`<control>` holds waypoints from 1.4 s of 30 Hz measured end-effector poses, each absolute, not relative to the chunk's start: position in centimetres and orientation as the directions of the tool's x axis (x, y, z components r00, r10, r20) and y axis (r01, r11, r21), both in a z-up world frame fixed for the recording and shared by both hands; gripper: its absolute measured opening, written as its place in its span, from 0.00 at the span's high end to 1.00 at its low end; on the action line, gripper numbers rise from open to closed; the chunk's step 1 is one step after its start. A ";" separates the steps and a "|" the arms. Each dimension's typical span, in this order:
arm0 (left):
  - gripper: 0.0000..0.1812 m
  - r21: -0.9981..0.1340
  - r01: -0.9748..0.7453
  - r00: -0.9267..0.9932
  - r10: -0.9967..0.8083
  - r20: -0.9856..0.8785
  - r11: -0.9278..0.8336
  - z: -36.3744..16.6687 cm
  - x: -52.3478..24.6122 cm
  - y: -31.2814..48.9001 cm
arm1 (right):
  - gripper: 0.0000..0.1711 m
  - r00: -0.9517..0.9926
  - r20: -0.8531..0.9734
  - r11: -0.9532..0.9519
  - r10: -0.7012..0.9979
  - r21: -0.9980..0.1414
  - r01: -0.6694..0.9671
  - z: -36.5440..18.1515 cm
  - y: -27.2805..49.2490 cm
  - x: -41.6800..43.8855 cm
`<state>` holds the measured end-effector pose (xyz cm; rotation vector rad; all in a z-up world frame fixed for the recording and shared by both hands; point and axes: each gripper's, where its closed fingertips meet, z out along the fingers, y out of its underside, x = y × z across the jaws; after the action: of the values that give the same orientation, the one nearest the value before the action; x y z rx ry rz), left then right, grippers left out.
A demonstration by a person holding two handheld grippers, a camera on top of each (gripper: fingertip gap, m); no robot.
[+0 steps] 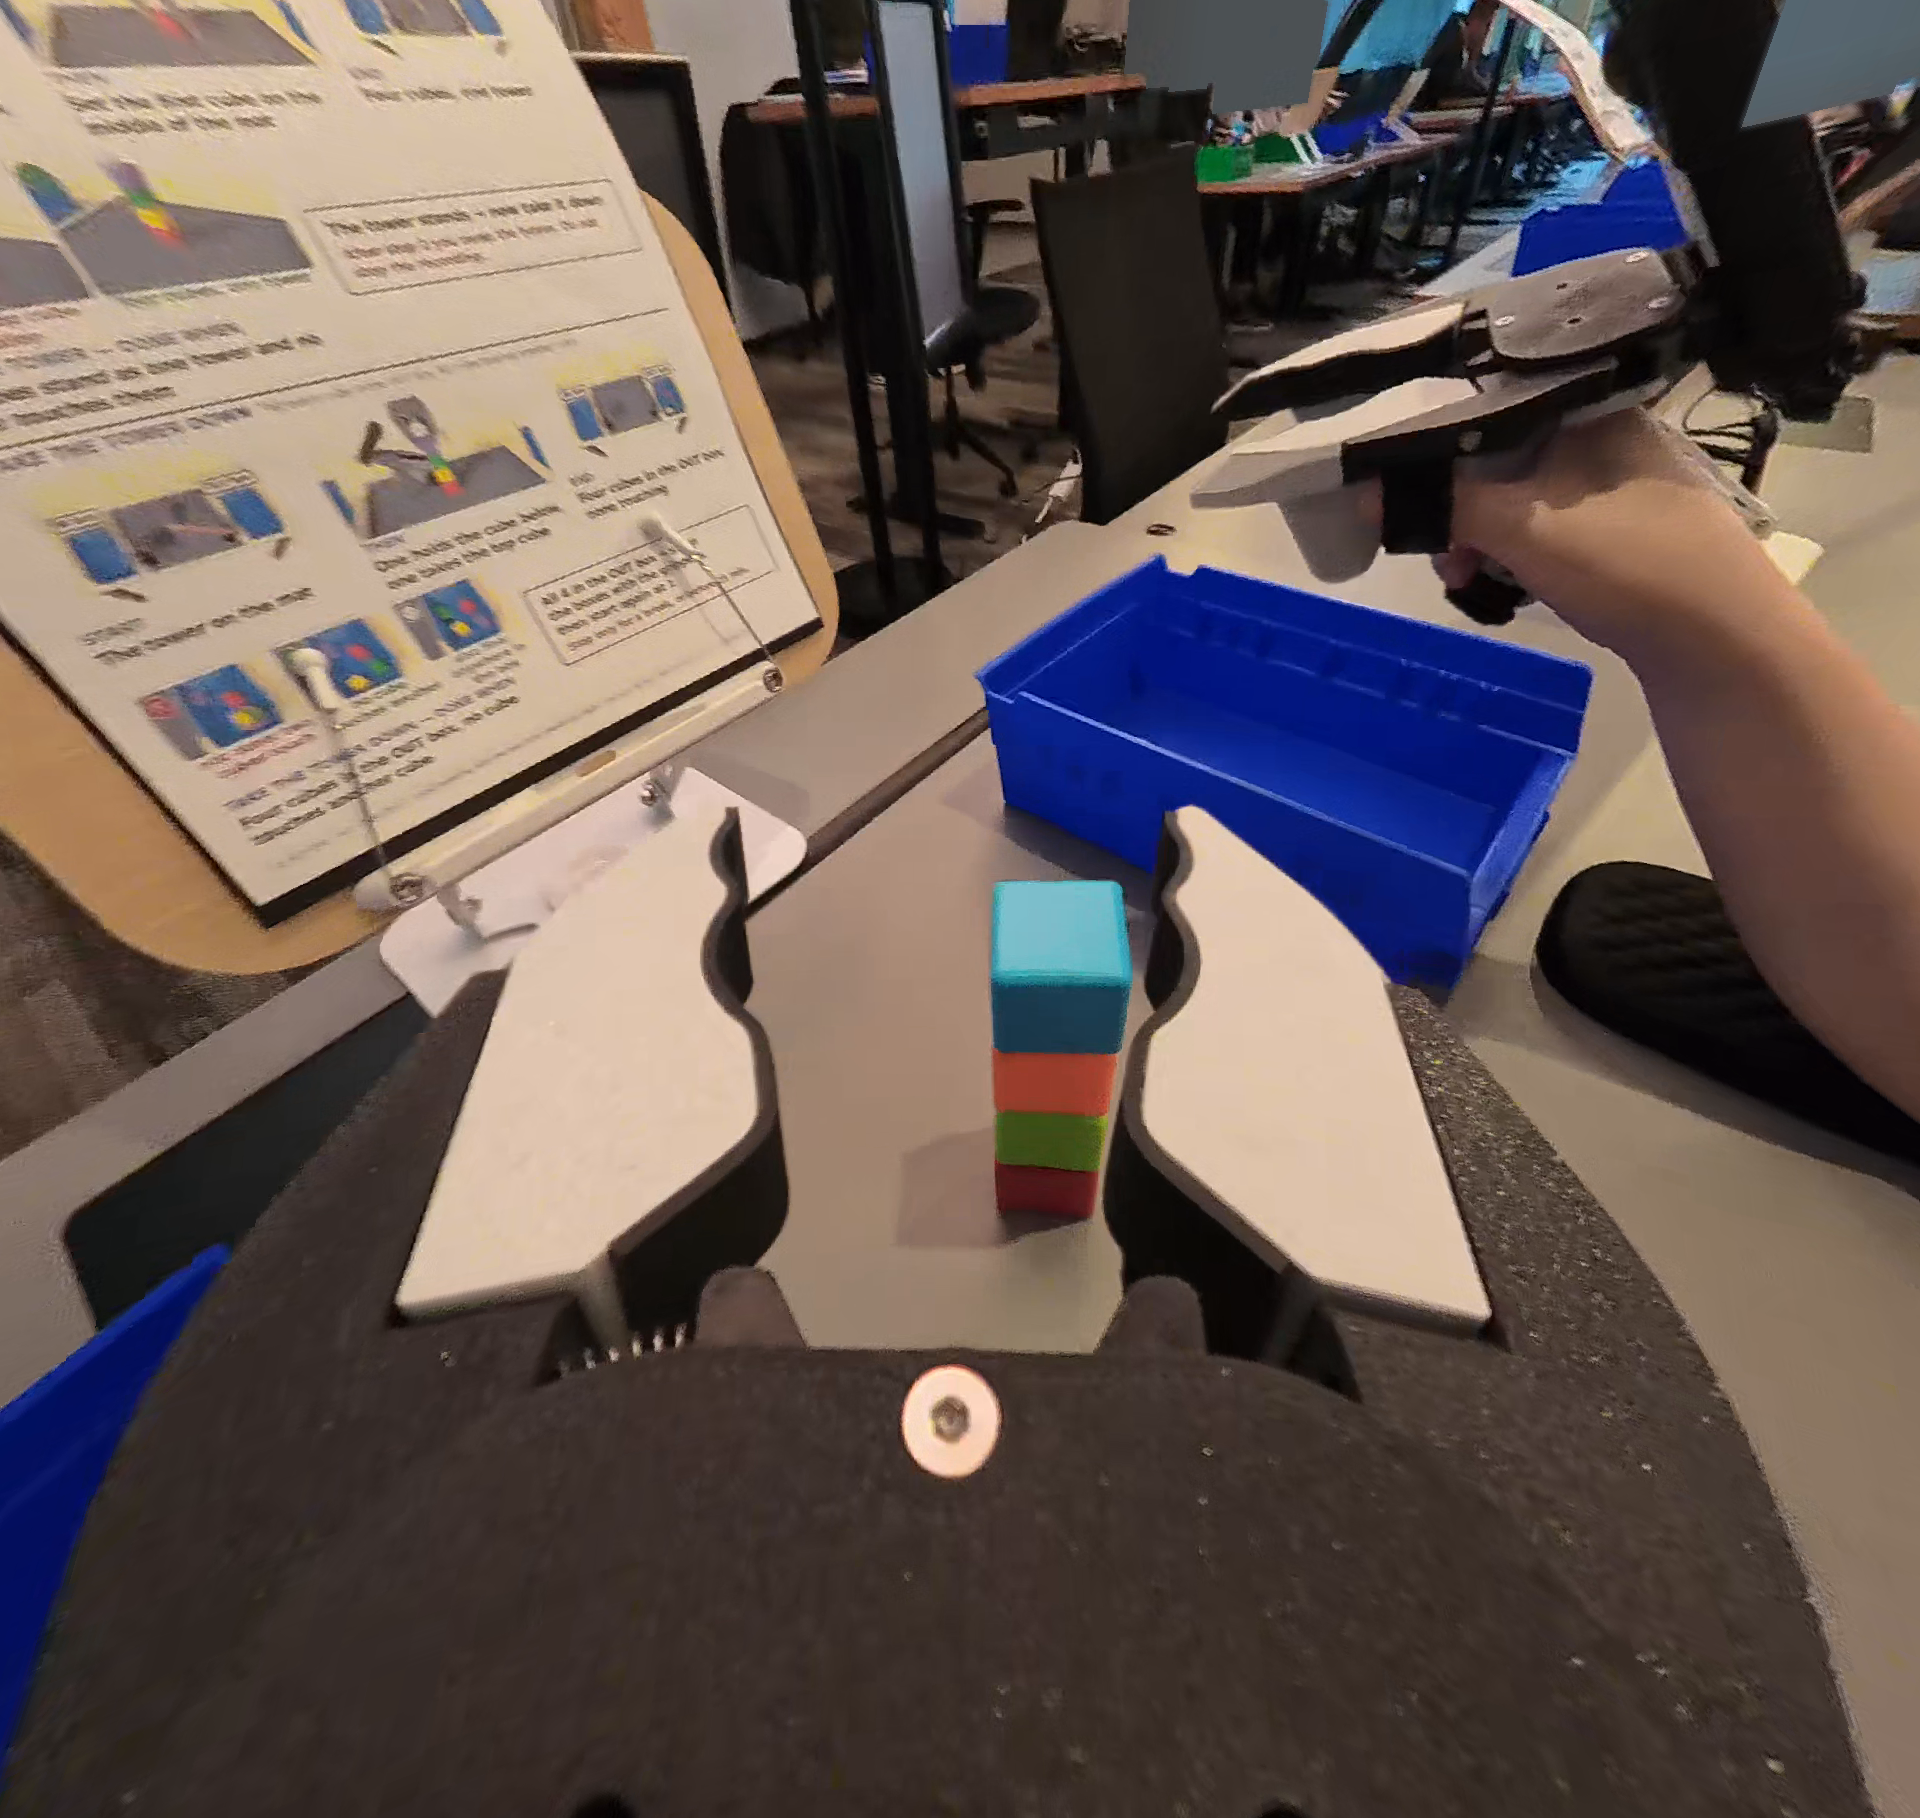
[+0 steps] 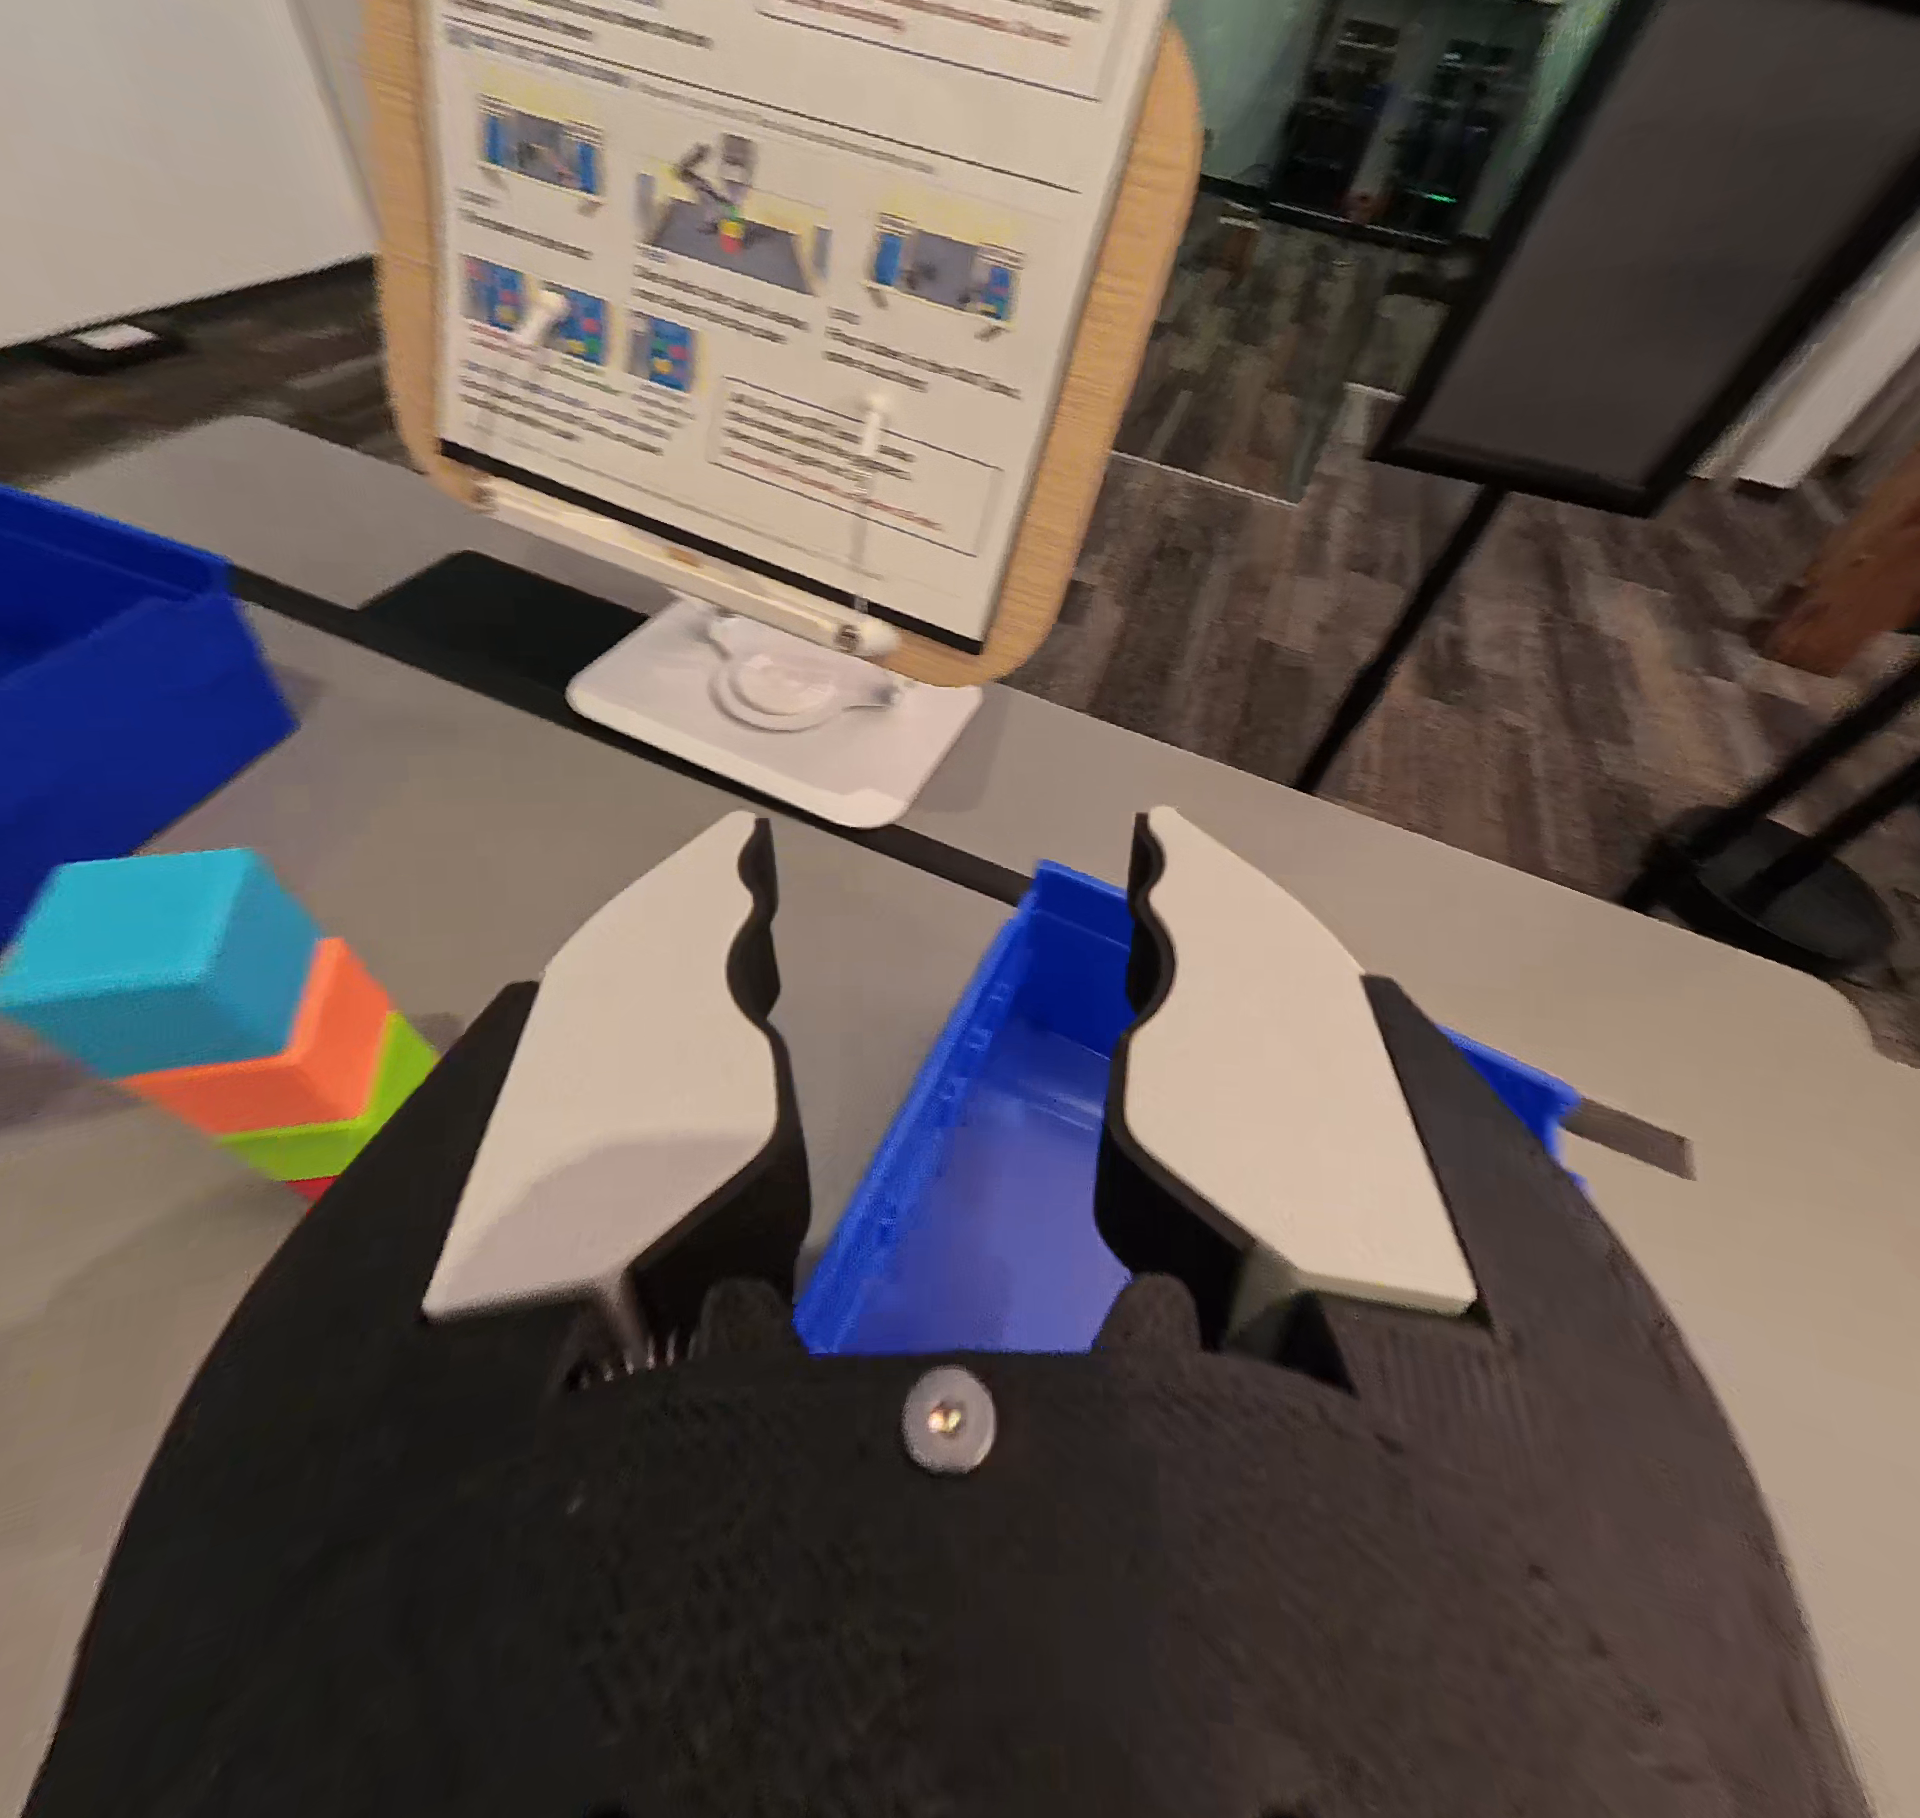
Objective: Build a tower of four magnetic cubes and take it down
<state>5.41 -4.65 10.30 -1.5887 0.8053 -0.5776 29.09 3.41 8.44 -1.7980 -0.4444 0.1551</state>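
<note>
A tower of four cubes stands on the grey mat (image 1: 883, 1041): a light blue cube (image 1: 1060, 968) on top, then an orange cube (image 1: 1055, 1082), a green cube (image 1: 1049, 1142) and a red cube (image 1: 1044, 1192) at the bottom. My left gripper (image 1: 951, 833) is open and empty, its fingers on either side of the tower without touching it. My right gripper (image 2: 951, 833) is open and empty above the blue bin (image 2: 966, 1145); it also shows in the left wrist view (image 1: 1205, 449), raised to the right. In the right wrist view the tower (image 2: 208, 999) stands at the left.
An empty blue bin (image 1: 1288, 760) sits right of the tower. An instruction board on a white stand (image 1: 343, 397) stands at the back left, also in the right wrist view (image 2: 769, 241). Another blue bin (image 2: 104, 656) sits to the left. A black wrist rest (image 1: 1683, 979) lies at the right. To reach the light blue cube (image 1: 1060, 968) in a straight line is about 10 cm for my left fingers, about 20 cm for my right. The right camera catches it too, in the right wrist view (image 2: 47, 926).
</note>
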 end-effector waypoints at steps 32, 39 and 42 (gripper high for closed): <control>0.73 -0.954 -0.255 0.521 -0.854 0.002 -0.158 -5.4 11.8 -2.8 | 0.61 0.715 0.108 -0.135 0.691 -0.952 0.275 7.8 0.8 22.0; 0.73 -0.960 -0.256 0.337 -0.941 0.019 -0.111 -5.4 12.6 -4.6 | 0.62 0.491 0.025 -0.137 0.871 -0.946 0.292 6.2 -1.5 19.3; 0.73 -0.960 -0.263 0.255 -0.967 0.027 -0.096 -5.4 13.0 -6.0 | 0.62 0.278 -0.035 -0.114 0.960 -0.954 0.276 5.6 -4.1 17.3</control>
<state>13.02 -6.04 -5.44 -1.5650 1.1802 -0.9193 17.29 -4.06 5.62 -1.5953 -1.1670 0.9019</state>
